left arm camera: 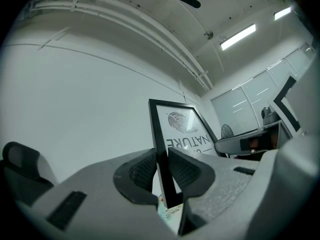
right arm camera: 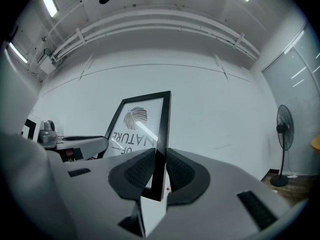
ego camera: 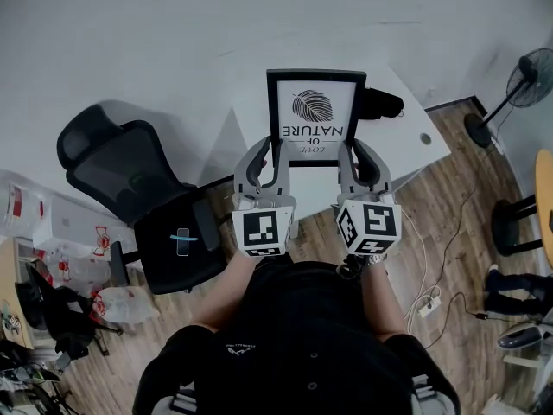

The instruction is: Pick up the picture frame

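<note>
Left tool [left arm camera: 161, 160]: pinching frame [ego camera: 315, 115], left edge.
Right tool [right arm camera: 159, 165]: pinching its right edge.
Frame: upright between tools, over desk [ego camera: 428, 150].
Advice: raise both sides evenly; no twisting.

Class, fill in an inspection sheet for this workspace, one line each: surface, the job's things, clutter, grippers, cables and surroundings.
Surface: white table, its corner showing right of the frame.
Job's things: picture frame, black-edged with a leaf print, held over the table by its two side edges.
Clutter: a black object on the table by the frame's right side; nothing else seen there.
Grippers: left hand-held gripper shut on the frame's left edge; right hand-held gripper shut on its right edge.
Cables: a thin cable trails over the floor to a power strip.
Surroundings: black office chair at left, standing fan at right, white wall, wood floor.
</note>
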Available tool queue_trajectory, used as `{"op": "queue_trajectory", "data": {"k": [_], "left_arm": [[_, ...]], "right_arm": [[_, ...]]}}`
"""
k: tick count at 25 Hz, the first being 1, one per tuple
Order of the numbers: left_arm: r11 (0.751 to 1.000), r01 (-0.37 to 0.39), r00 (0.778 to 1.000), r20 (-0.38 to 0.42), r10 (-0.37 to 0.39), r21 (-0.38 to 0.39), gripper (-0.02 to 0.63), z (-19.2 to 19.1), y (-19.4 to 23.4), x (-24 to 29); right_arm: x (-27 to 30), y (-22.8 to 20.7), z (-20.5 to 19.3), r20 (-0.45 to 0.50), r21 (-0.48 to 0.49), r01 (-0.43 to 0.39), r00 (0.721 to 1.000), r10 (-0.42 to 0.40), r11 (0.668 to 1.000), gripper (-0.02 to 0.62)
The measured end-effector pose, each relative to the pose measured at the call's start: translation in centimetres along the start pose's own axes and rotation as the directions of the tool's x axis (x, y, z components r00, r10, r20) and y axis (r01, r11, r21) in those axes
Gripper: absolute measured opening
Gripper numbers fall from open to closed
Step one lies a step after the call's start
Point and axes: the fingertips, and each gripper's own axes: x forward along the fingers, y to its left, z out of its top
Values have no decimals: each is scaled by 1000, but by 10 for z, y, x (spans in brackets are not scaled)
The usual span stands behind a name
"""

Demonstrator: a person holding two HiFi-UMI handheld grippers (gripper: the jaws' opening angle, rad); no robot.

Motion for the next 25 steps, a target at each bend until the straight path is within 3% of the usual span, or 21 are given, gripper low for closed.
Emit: {"op": "queue_trajectory", "data": {"k": [17, 25], "left_arm": [[1000, 2, 999, -34, -3, -20, 78, -22, -10, -13], [1000, 0, 1000, -1, 0, -26, 78, -12, -8, -16]], "right_arm": [[-13, -2, -25, -51, 20, 14, 999, -13, 1000, 67], [-16, 1, -13, -26, 7, 7, 1000, -7, 1000, 67]]}}
